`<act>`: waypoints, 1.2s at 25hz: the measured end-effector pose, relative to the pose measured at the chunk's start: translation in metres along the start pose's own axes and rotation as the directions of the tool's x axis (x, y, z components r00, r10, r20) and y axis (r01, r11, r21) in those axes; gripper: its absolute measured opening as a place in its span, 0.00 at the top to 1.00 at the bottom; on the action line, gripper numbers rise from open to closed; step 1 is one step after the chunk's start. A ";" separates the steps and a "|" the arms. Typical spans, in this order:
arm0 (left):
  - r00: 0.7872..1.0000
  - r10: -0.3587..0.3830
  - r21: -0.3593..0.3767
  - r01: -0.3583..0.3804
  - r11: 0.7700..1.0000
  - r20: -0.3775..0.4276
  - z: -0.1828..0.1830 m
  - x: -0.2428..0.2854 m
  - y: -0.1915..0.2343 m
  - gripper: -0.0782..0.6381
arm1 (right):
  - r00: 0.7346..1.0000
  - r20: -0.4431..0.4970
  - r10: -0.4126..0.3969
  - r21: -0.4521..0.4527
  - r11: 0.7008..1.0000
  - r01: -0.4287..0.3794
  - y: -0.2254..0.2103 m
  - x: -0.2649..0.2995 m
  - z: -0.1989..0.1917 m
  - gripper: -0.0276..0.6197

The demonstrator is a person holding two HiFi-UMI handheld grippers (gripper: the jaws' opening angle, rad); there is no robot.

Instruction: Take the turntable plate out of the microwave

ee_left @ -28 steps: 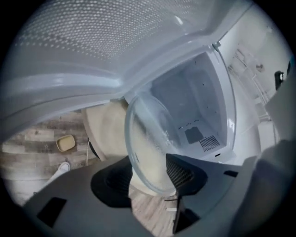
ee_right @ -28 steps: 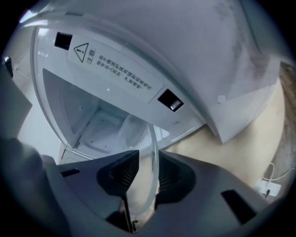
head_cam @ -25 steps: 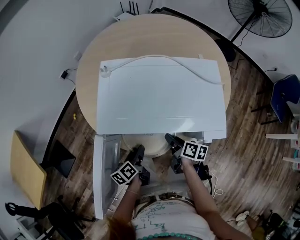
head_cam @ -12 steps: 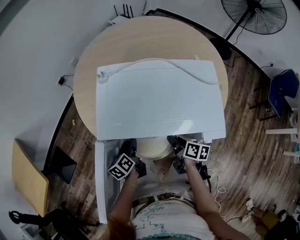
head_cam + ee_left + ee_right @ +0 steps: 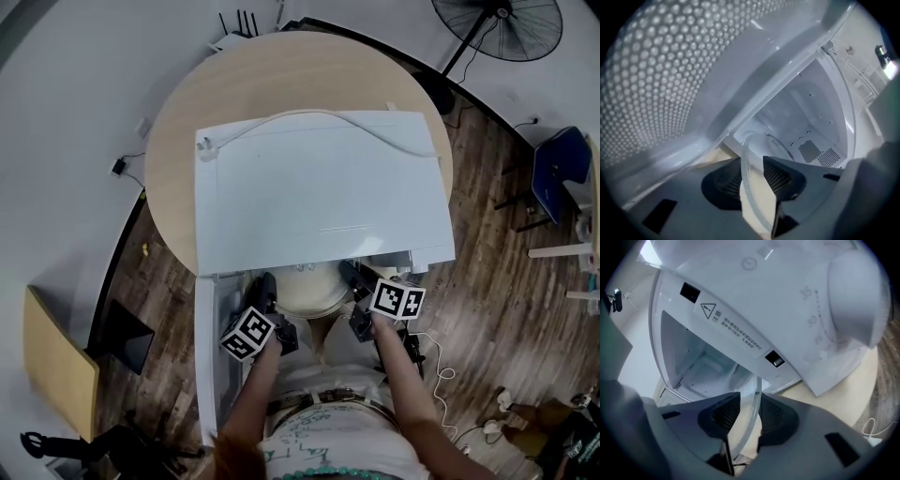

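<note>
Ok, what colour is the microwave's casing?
White; the microwave shows best in the head view.

A warning triangle (image 5: 708,310) with fine print (image 5: 740,333) too small to read stands on the microwave (image 5: 787,282) frame; its dial marks (image 5: 813,322) are illegible.

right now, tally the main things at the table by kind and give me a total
round light wooden table: 1
white box-shaped microwave: 1
clear round glass turntable plate: 1
black two-jaw claws: 2 (left claw jaws have just been closing, the plate's rim between them; right claw clamped on the rim)
total: 5
</note>
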State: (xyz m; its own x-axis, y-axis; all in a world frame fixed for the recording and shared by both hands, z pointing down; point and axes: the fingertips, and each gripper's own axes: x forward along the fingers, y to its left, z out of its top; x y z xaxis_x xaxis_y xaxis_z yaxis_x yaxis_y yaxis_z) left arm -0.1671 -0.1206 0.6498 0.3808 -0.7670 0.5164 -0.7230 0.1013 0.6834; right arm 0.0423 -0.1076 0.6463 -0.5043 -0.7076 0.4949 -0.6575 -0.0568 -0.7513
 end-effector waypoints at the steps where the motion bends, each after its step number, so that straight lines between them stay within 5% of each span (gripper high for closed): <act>1: 1.000 -0.008 -0.013 0.008 1.000 0.005 -0.001 -0.002 0.000 0.69 | 1.000 0.003 0.008 0.003 1.000 -0.008 0.001 -0.001 -0.001 0.79; 5: 0.998 -0.049 -0.061 0.052 0.997 0.047 -0.004 -0.016 -0.005 0.73 | 0.999 -0.003 0.053 0.018 0.998 -0.053 0.004 -0.011 -0.003 0.80; 30: 0.986 -0.070 -0.023 0.074 0.997 0.149 -0.026 -0.100 -0.046 0.74 | 0.990 -0.001 0.142 -0.041 0.989 -0.142 0.031 -0.080 -0.008 0.80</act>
State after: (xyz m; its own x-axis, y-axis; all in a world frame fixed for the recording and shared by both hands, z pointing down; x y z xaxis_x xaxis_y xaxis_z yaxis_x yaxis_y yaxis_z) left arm -0.1570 -0.0326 0.5798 0.3403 -0.8579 0.3849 -0.6794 0.0586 0.7314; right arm 0.0579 -0.0466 0.5870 -0.5930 -0.7077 0.3840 -0.6018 0.0727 -0.7953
